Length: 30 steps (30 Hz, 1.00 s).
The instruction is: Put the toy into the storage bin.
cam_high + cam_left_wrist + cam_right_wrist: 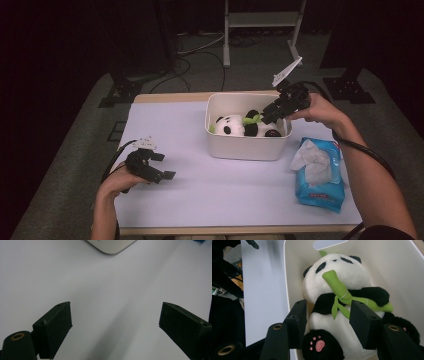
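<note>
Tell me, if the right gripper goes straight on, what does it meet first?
Probably the panda in the bin: the open right gripper points at its belly, jaws on either side.

Black claws [272,111], brass screws, trailing cables

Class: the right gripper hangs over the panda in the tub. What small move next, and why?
Probably close the right gripper: its open jaws straddle the black-and-white plush panda lying in the cream plastic tub, without gripping it.

Panda [235,125] in bin [247,147], wipes [320,175] right.
</note>
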### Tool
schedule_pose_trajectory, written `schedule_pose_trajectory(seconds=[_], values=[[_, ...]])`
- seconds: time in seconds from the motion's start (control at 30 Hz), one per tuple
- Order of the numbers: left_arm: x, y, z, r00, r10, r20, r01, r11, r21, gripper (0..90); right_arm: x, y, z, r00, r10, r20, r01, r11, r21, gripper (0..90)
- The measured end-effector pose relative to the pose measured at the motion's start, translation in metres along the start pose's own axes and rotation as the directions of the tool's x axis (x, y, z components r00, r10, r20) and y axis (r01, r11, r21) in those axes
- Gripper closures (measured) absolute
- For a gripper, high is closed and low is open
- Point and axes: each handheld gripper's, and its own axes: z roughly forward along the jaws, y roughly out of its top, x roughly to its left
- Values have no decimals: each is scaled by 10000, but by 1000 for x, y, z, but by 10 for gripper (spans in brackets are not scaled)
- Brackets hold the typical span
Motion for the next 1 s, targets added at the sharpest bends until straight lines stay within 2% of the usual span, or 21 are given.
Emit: schedule_pose_trajectory(seconds=[0.67,1.0], values=[[-3,-1,-4,10000,-40,-54,40,9999,-109,102,12,-31,-20,9992,356,202,-345,9980,-534,423],[-5,0,-4,10000,20,-6,-20,9999,-133,102,20,-52,-38,9963,676,528,-632,9948,-800,414]])
